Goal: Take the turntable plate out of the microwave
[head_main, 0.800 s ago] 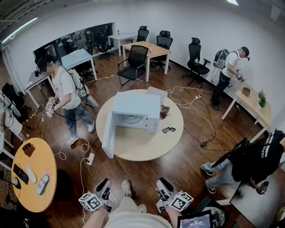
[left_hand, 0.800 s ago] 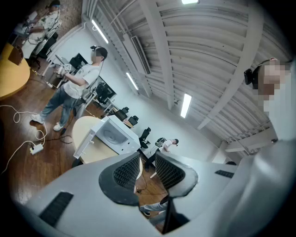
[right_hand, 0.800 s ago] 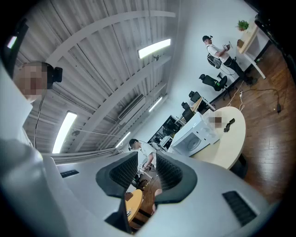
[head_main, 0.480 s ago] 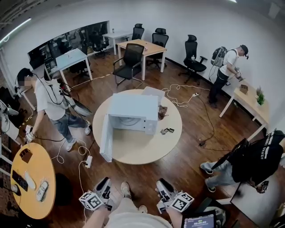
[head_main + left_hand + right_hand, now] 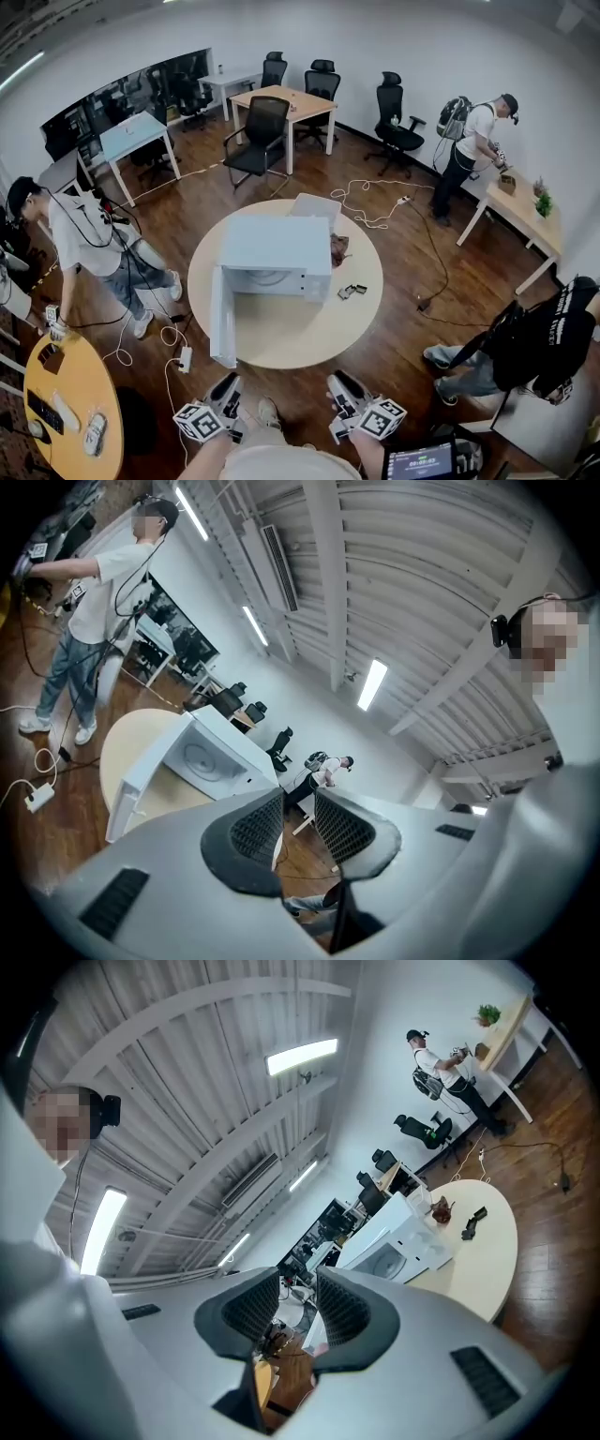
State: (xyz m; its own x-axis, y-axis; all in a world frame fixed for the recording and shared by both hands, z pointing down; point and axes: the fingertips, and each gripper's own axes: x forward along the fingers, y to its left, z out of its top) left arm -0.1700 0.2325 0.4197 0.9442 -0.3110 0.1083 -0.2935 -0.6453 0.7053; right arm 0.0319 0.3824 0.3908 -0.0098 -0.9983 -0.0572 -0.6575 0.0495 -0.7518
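The white microwave (image 5: 277,248) stands on a round pale table (image 5: 309,328), its door (image 5: 222,314) swung open to the left. The glass turntable plate (image 5: 272,277) lies inside the cavity; it also shows in the left gripper view (image 5: 200,760) and the right gripper view (image 5: 384,1262). My left gripper (image 5: 225,384) and right gripper (image 5: 339,384) sit at the bottom edge of the head view, well short of the table. The jaws of the left gripper (image 5: 298,803) and of the right gripper (image 5: 298,1283) stand slightly apart with nothing between them.
A brown object (image 5: 337,248) and small black pieces (image 5: 352,291) lie on the table right of the microwave. A power strip (image 5: 185,359) and cables cross the floor on the left. A person (image 5: 84,234) walks at left, another (image 5: 534,347) crouches at right. An orange round table (image 5: 66,412) is lower left.
The person at left has walked further left and down the picture. The table and microwave have shifted slightly lower in the head view. Both grippers stay at the bottom edge.
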